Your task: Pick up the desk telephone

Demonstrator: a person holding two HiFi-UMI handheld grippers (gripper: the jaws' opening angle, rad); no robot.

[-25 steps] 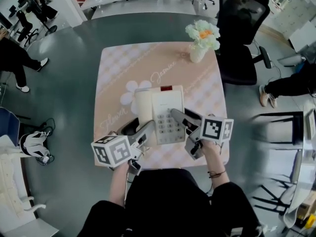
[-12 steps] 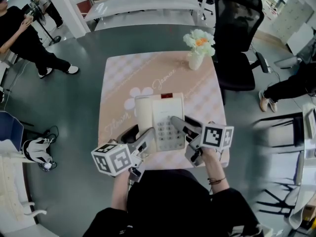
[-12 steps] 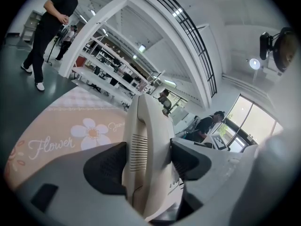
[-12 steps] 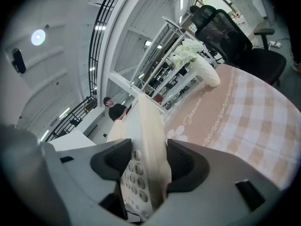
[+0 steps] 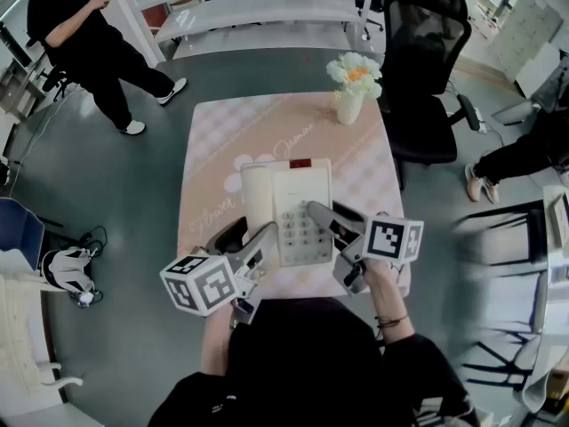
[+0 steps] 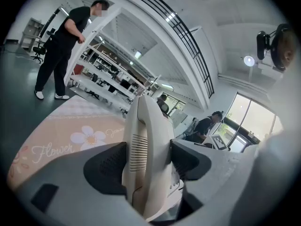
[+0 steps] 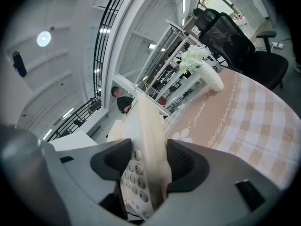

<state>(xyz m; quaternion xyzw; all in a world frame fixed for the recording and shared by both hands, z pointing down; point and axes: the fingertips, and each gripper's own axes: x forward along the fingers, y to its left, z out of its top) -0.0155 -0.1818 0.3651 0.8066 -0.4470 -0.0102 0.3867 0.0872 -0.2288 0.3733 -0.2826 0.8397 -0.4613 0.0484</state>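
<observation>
The person wore a black top point(image 5: 302, 363). Its sleeves stopped above the forearms. A thin dark band point(image 5: 388, 320) went round the right wrist. The left gripper point(image 5: 247, 236) and the right gripper point(image 5: 327, 225) were grey, with smooth round shapes. Their jaws had black dotted pads point(image 6: 106, 166) inside. Each gripper had a white cube point(image 5: 200, 283) with black square marks.

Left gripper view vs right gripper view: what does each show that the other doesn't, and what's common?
Only the left gripper view: the left gripper shut on the handset side, slotted grille showing. Only the right gripper view: the right gripper shut on the keypad side, plus the flower vase and black office chair. Both: the desk telephone clamped between jaws, and the pink tablecloth.
</observation>
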